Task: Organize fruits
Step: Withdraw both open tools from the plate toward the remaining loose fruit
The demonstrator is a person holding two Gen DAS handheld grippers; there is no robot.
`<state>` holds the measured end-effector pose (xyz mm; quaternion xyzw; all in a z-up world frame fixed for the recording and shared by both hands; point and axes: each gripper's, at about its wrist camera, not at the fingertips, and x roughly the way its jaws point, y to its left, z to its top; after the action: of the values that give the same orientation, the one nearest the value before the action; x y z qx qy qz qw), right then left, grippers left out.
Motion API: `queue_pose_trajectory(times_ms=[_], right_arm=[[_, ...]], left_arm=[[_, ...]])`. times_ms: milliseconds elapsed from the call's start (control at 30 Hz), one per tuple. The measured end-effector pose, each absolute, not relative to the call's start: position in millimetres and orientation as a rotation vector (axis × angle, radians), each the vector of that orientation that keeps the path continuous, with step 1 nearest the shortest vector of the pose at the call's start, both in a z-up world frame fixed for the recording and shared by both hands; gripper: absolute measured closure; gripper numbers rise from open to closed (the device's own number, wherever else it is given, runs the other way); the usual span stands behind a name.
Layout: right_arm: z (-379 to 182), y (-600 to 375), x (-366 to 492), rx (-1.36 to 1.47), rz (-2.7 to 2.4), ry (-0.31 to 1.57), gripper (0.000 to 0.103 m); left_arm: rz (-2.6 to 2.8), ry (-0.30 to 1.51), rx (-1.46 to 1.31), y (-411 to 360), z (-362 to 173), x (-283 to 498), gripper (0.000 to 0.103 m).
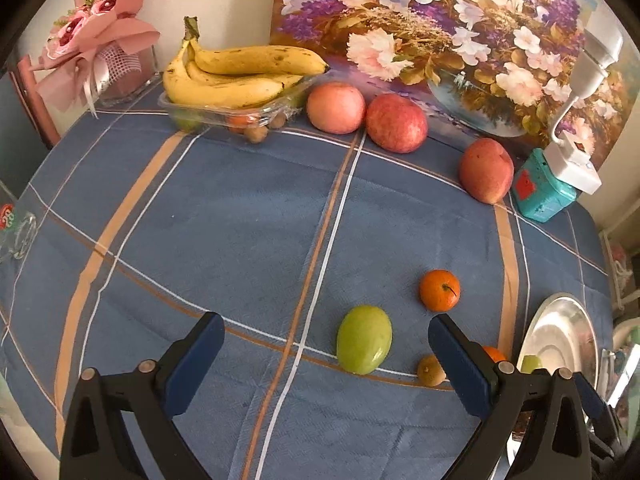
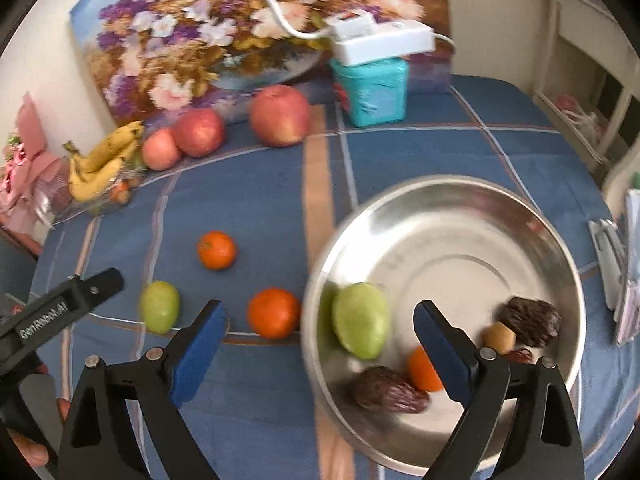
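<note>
Steel bowl (image 2: pixel 452 216): collecting small fruit; green fruit (image 2: pixel 360 320) lies inside. Right gripper (image 2: pixel 320 336): wide open, empty, above bowl's near rim. Left gripper (image 1: pixel 326 340): wide open, empty, aimed at loose green fruit on the cloth (image 1: pixel 363 339).

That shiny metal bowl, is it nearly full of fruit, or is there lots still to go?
Partly done. The round steel bowl already holds a green oval fruit, a small orange, two dark wrinkled fruits and a small tan one. Nothing is in hand: both sets of fingers stand open and empty. Left on the blue cloth: another green fruit, two mandarins and a small brown fruit.
</note>
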<state>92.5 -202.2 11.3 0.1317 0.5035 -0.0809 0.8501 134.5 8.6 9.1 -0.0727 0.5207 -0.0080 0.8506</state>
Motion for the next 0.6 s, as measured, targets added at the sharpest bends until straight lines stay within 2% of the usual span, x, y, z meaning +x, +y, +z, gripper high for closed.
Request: queue_pose_trajectory(times_ms=[233, 367, 600], right_arm=[[8, -178, 109, 0.208, -0.116, 1.072, 0.010], [-2, -172, 117, 0.205, -0.106, 1.108, 0.031], [-21, -168, 127, 0.211, -0.101, 1.174, 0.047]], left_arm=[[-0.060, 1.108, -0.172, 11, 3, 144, 0.000], [-0.088, 1.122, -0.217, 14, -2, 148, 0.000], [-0.107, 1.161, -0.205, 8, -16, 155, 0.001]])
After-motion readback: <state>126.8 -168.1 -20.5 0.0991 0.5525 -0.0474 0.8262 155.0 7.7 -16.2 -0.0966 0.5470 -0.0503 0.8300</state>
